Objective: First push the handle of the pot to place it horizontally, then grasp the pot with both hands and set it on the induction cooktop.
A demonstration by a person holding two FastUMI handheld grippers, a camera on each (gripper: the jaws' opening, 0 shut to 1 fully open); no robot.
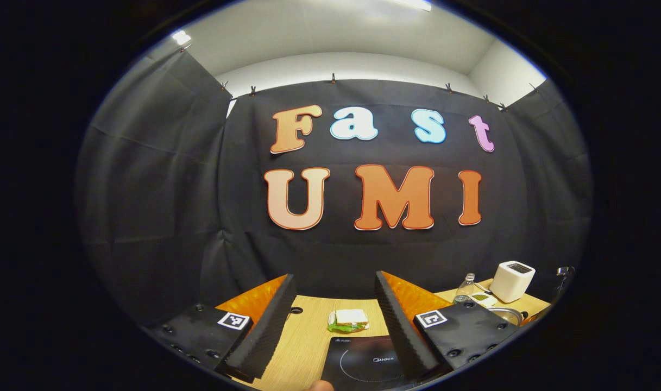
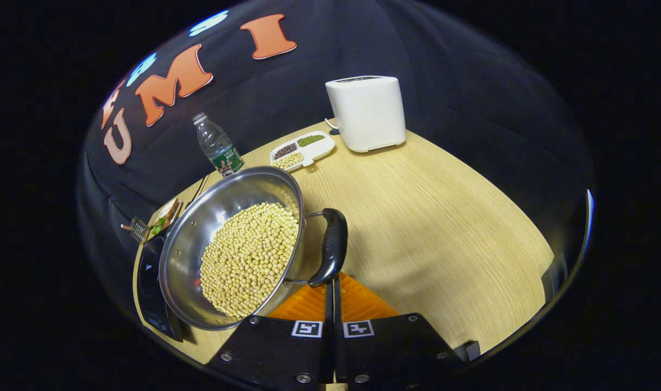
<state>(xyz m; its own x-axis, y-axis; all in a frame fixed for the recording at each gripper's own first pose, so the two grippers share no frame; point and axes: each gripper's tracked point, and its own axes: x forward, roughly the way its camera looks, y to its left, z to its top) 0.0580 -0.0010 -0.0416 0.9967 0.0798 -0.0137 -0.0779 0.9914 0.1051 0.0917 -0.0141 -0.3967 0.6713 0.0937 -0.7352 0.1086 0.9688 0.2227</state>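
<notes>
Step in hand, as judged: nudging the pot handle (image 2: pixel 331 247) level. The right gripper (image 2: pixel 331 288) is clenched, both fingers pressed together with nothing between them, tips right at the lower end of the black handle; contact looks likely but cannot be confirmed. To do it well: push with the closed tips low on the grip, slow and steady, so the pot (image 2: pixel 232 247) does not slide or spill its beans (image 2: pixel 249 258). The pot sits on the wooden table (image 2: pixel 433 217), its far edge overlapping or just beside the induction cooktop (image 2: pixel 148 282); which, I cannot tell.

The left gripper (image 1: pixel 335 320) hangs released, its 2 fingers spread wide, above the cooktop, holding nothing. It should wait until the handle lies flat.

Room: black cloth walls, pale ceiling. On the table, largest first: white toaster (image 2: pixel 367 113), water bottle (image 2: pixel 217 145), divided dish of grains (image 2: pixel 302 149), sandwich (image 1: pixel 351 319).
</notes>
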